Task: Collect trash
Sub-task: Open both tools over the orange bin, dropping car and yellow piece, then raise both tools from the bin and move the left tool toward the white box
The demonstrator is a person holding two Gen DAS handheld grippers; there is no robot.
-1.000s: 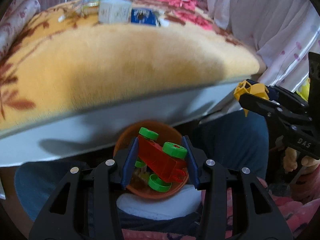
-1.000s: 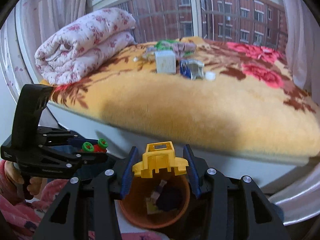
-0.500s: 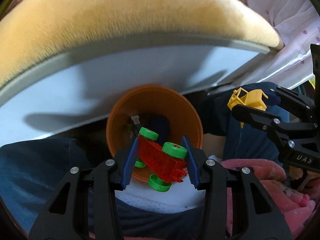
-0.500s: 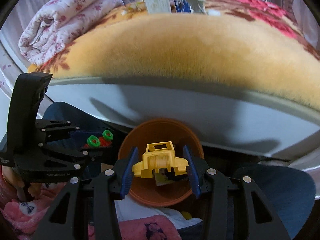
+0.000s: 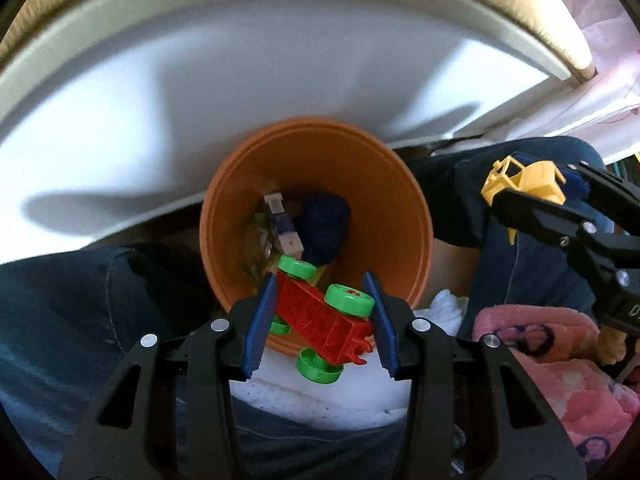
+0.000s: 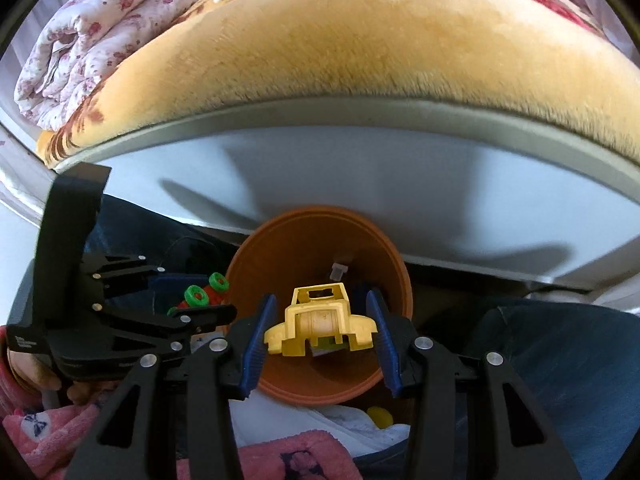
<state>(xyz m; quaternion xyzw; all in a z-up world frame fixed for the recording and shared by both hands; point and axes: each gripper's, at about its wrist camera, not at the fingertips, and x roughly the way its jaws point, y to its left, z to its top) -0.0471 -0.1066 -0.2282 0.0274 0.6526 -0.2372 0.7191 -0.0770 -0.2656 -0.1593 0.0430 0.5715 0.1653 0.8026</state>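
A bed (image 6: 360, 52) under a plush yellow blanket fills the upper field, its pale side panel dropping to an orange bin (image 5: 384, 184) wedged between the seated person's denim-clad knees; a folded floral quilt (image 6: 80, 40) lies at the far left. The left tool (image 5: 320, 312) is clamped on a red toy car (image 5: 320, 316) with green wheels, held across its body just above the bin's near rim. The right tool (image 6: 320, 324) grips a yellow toy cab (image 6: 320, 324) by its flared sides, directly over the bin's mouth. Both toys look like hard moulded plastic: light, rigid and smooth, unlikely to deform, but apt to twist between the pads. The car is best held on its flat red flanks rather than on the wheels, which may turn; the cab is best held across its broad lower skirt. The bin already contains a dark blue lump (image 5: 324, 224) and a small pale packet (image 5: 282, 228), though shadow obscures anything deeper. The bin's base is hidden, small items at the bed's far edge are cropped, and the hands behind each tool are largely out of view.
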